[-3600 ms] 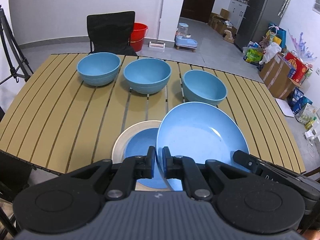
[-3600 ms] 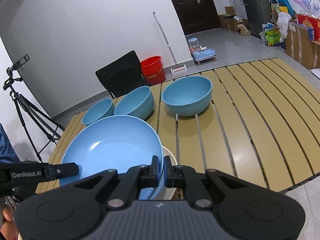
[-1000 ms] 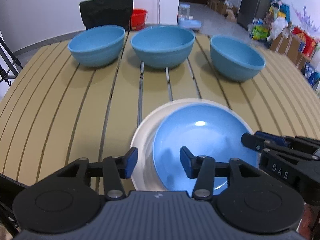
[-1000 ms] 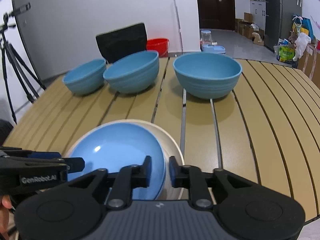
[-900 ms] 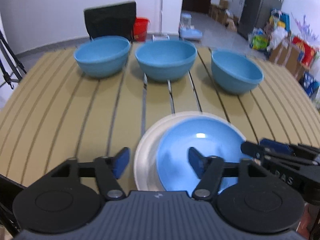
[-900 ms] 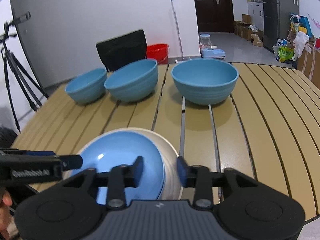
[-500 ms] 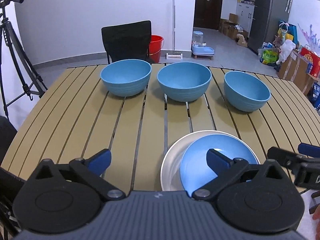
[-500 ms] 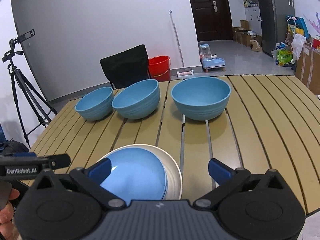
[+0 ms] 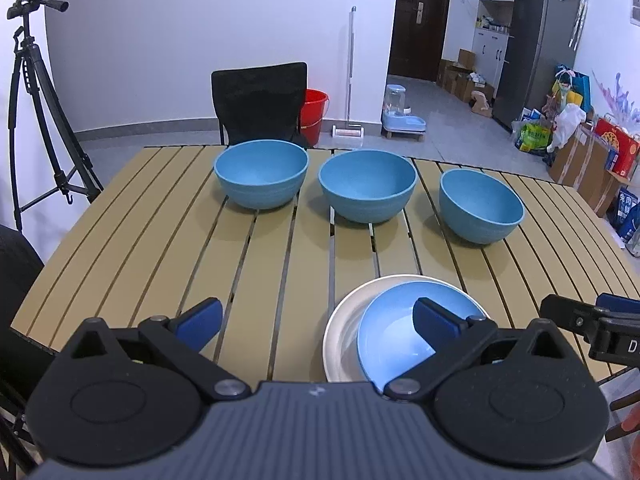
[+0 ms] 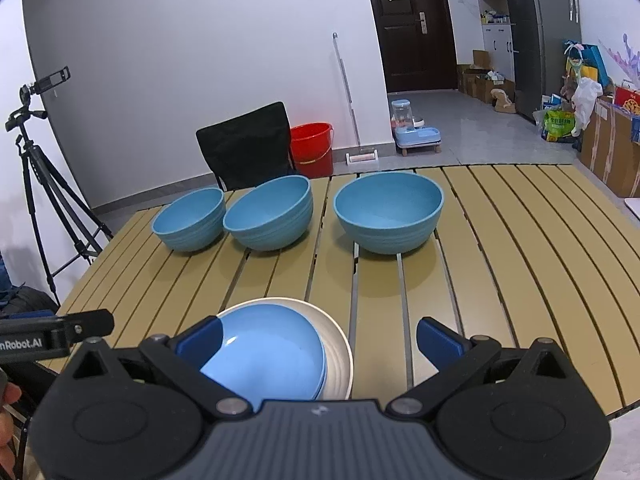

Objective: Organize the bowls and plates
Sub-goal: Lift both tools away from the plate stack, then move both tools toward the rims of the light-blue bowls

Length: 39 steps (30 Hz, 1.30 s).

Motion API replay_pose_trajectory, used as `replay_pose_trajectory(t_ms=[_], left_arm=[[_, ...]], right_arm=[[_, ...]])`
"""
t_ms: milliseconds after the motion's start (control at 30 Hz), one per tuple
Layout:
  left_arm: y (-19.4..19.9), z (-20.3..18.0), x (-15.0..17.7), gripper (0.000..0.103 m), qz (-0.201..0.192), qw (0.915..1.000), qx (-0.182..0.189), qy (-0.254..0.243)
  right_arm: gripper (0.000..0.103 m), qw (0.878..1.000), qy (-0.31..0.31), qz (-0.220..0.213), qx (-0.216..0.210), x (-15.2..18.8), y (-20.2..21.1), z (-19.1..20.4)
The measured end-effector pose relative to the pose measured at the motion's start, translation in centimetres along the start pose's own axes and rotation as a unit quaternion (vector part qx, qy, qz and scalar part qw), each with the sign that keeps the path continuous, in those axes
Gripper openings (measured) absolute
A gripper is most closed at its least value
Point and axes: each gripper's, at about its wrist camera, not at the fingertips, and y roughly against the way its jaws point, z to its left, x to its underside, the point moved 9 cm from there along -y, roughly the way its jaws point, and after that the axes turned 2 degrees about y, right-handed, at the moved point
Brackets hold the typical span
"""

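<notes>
Blue plate: round, shallow, smooth and glossy, with a soft sheen in its well. Lay nested in a wider cream-white plate, pushed off-centre so that a pale crescent of rim showed along one side. Sat as a low stack near the front edge of the desk, a top of long tan slats parted by dark narrow gaps.

Farther back on the slats, in a row across: three deep blue bowls, left, middle and right. Round-walled, matte, with faint ridged rings around the outside in the right wrist view. Stood upright, mouths up, each apart from its neighbour in the left wrist view and well apart from the plates.

Left tongs: black jointed arms tipped with flat blue pads, spread wide. Gripped nothing; hung over the desk with one pad above bare slats and the other above the blue plate, not pressing on it.

Right tongs: same build, likewise spread wide and gripping nothing, one pad over the blue plate and the other over bare slats.

Beyond the desk: a black fabric chair, a red plastic bucket and a black tripod against a plain white wall.
</notes>
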Motion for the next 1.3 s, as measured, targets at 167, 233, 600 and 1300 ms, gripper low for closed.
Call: replay_pose_trajectory(t_ms=[167,233,600,1300], left_arm=[[0.8,0.0,-0.4,0.103,-0.006,1.0,0.006,-0.001],[0.8,0.0,-0.7,0.103,-0.001,1.0,0.006,0.002],[-0.1,-0.9,-0.6,0.103,0.005,0.9997,0.025,-0.007],[-5.2,-5.5,-5.8,0.103,0.024,0.9981,0.049,-0.029]], right_arm=[[0.103,1.0,0.006,-0.003,0.005,-0.3,0.6,-0.1],[0.103,1.0,0.003,0.001,0.009,-0.5,0.6,-0.4],[0.103,1.0,-0.006,0.011,0.01,-0.1,-0.4,-1.5],[0.103,0.999,-0.015,0.017,0.041,-4.5,-4.1,-6.5]])
